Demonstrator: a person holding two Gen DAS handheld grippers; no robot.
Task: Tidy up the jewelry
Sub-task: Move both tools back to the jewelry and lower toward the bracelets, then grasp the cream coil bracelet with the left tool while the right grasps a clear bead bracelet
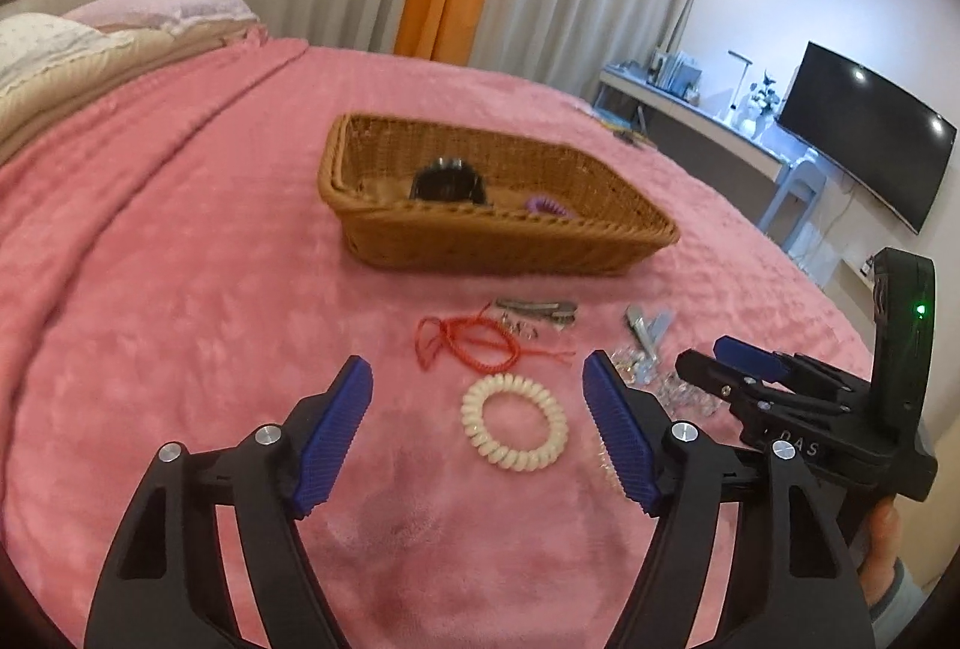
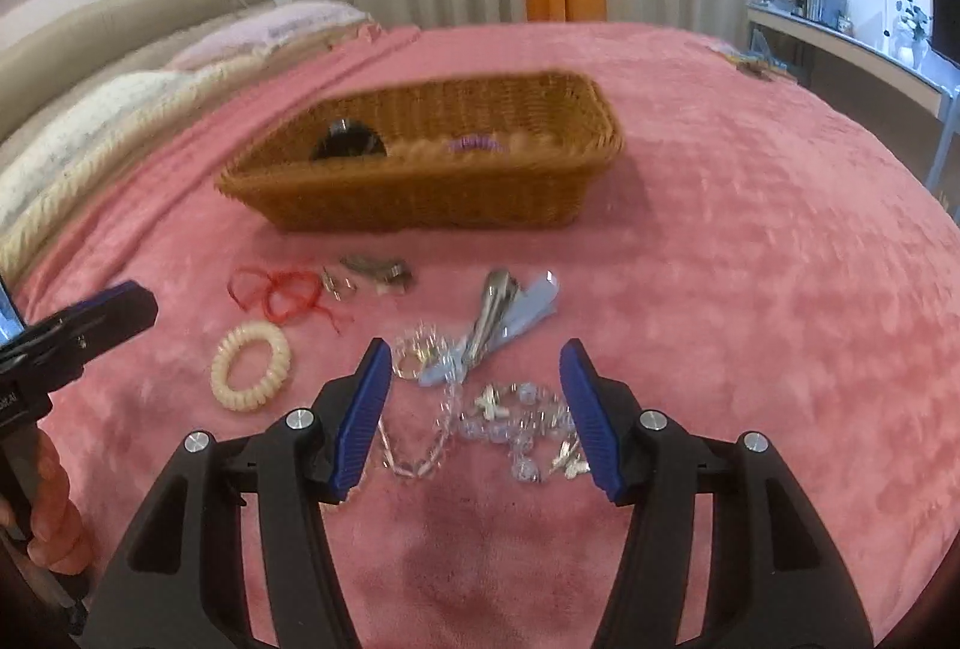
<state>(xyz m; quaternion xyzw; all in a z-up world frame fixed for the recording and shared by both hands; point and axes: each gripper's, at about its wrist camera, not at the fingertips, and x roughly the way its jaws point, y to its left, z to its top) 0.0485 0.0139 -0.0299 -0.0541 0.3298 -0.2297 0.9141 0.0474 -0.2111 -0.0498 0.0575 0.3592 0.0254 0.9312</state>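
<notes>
Both tools hang over the pink bedspread (image 1: 180, 241) with nothing between their pads: the left tool (image 1: 477, 436) stands spread wide around a cream spiral hair tie (image 1: 514, 421) that lies flat on the bed, not yet touched, and the right tool (image 2: 474, 415) is likewise released, its blue pads (image 2: 360, 421) straddling a tangle of clear crystal beads and chain (image 2: 504, 424). Beyond these lie the other loose pieces, near one another on the bed: a red cord bracelet (image 1: 474, 346), a metal hair clip (image 1: 540, 310) with what look like small rings beside it, though blur makes that hard to confirm, and a pale blue clip (image 2: 528, 304) lying against a silver one. Farther back sits the wicker basket (image 1: 510, 247), well apart from the loose pile, already holding a dark round item (image 1: 444, 181) and a purple spiral tie (image 1: 546, 206). Judging by that, sorting is partly done, with most pieces left outside the basket. The step in hand appears to be the approach for a two-handed pick-up, each tool lined up on its own piece. Next, the left tool would need to drop until its pads flank the tie's rim and then close gently, since the coil will likely squash and spring. The right faces the trickier grasp: the beaded chain is loose and could slip or trail, so it should pinch a bunched part.
</notes>
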